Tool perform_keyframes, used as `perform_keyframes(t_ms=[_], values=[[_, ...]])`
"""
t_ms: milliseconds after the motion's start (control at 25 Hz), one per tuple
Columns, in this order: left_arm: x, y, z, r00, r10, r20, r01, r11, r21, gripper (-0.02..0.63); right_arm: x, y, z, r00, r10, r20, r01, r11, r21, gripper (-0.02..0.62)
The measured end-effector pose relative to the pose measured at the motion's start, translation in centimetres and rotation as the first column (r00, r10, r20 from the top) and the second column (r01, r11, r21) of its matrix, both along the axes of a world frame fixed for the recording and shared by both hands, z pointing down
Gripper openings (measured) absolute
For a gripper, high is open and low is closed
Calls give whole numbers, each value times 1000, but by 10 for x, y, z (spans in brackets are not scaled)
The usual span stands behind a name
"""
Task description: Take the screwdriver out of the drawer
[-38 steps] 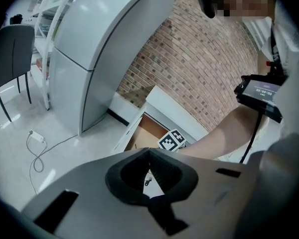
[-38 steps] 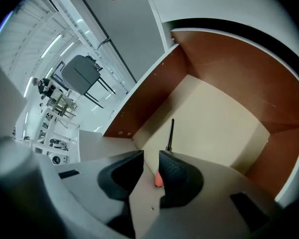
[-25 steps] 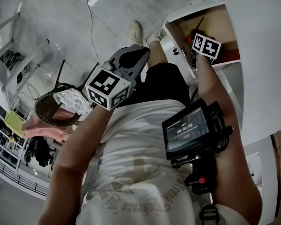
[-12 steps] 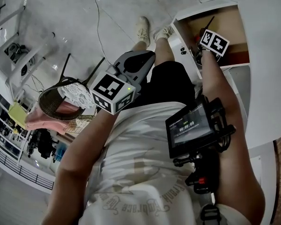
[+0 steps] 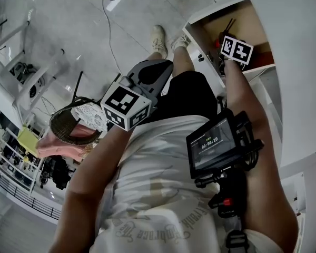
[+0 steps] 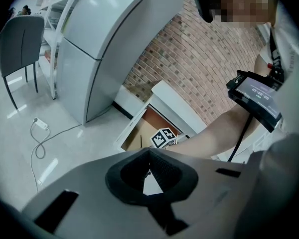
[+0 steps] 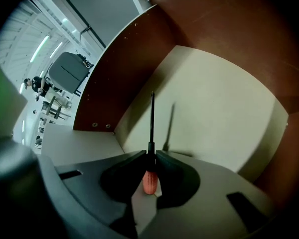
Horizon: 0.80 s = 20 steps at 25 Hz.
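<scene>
long axis: screwdriver (image 7: 149, 182) shaft points far, away from right gripper (image 7: 150, 156); orange handle near.
right fingers: just closing, now pinching its neck inside drawer (image 7: 114, 78).
left gripper (image 6: 148, 156): fingers together, empty, well apart.

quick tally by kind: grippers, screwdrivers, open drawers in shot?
Screwdrivers: 1, the screwdriver, orange handle and dark shaft.
Grippers: 2, the left gripper shut with nothing in it, and the right gripper, whose jaws have just been closing and now pinch the screwdriver.
Open drawers: 1, the drawer.
Total: 4
</scene>
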<state>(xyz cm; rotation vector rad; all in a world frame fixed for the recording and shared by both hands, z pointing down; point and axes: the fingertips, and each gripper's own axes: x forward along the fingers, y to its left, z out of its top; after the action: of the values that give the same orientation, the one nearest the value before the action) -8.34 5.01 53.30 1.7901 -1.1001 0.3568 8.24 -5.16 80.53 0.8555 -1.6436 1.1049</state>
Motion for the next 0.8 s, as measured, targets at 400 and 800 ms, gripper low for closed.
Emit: perform_keyframes(t_ms=[400, 800], values=[[-7, -14, 2, 996, 80, 41, -82, 996, 43, 21, -19, 9, -11, 992, -106, 66, 101, 993, 68, 71], [-18, -65, -15, 985, 162, 61, -167, 981, 94, 21, -37, -23, -36, 987, -125, 97, 111, 985, 135, 69]])
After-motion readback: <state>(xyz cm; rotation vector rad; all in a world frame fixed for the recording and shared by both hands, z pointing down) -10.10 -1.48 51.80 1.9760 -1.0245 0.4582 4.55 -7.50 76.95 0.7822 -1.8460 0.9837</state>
